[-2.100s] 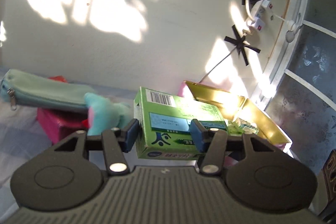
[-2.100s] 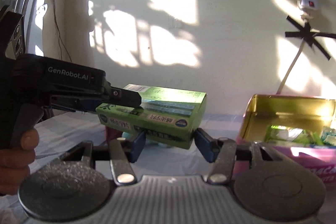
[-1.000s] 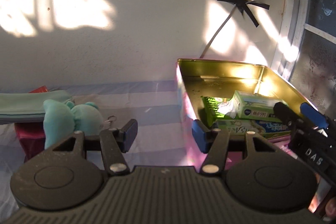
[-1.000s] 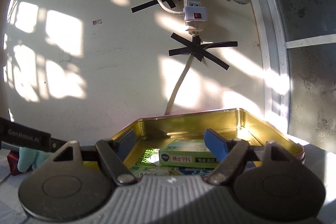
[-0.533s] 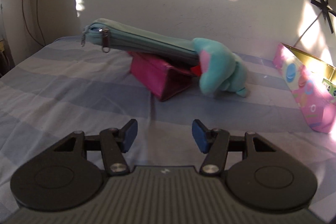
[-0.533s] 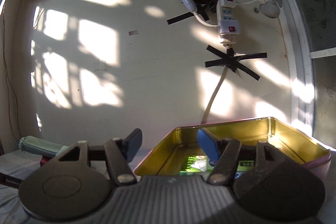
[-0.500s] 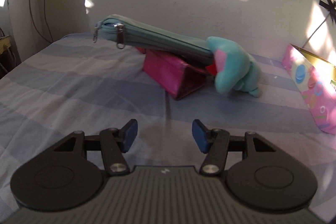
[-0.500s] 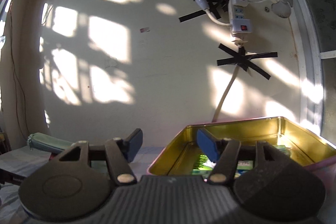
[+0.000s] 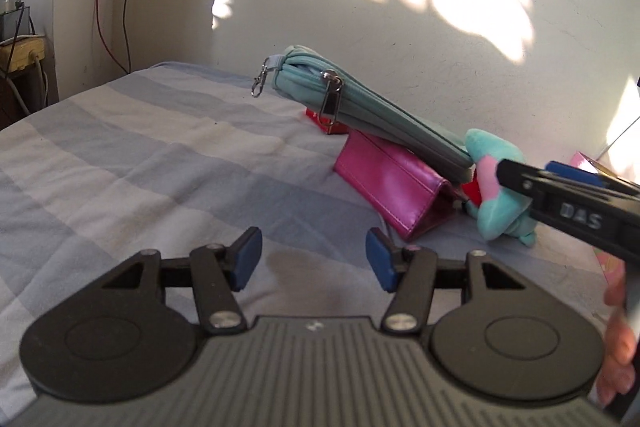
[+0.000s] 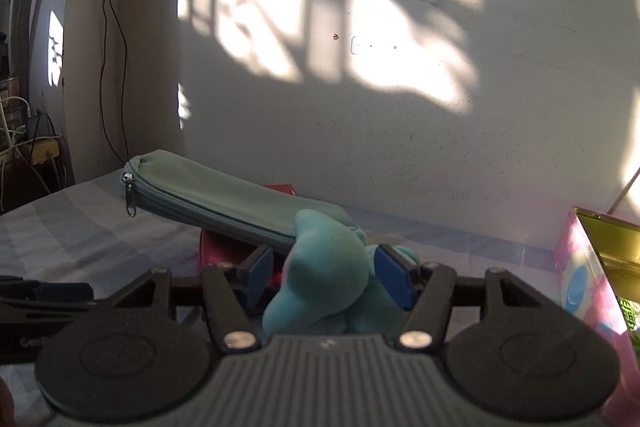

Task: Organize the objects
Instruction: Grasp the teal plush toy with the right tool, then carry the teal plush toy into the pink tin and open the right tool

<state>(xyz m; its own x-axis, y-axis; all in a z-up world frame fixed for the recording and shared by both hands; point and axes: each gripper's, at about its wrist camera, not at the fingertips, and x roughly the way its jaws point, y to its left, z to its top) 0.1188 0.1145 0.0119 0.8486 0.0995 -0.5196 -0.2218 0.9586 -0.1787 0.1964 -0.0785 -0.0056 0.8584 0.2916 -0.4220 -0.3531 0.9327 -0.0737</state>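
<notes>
A teal plush toy (image 10: 332, 279) lies on the striped bedsheet, between the open fingers of my right gripper (image 10: 326, 277); the blue pads stand on either side of it. The toy also shows in the left wrist view (image 9: 502, 187), partly behind the right gripper's fingers (image 9: 560, 183). A teal zip pouch (image 9: 368, 115) leans on a magenta wallet (image 9: 394, 191) beside the toy. My left gripper (image 9: 314, 263) is open and empty above the sheet, left of the wallet.
A pink tin with a gold inside (image 10: 596, 267) stands at the right and holds green boxes. The white wall runs close behind. Cables and a yellow box (image 9: 22, 55) are at the far left, off the bed.
My right gripper has swung left from the tin and come down around the plush toy. My left gripper has turned further left, so the right gripper now enters its view.
</notes>
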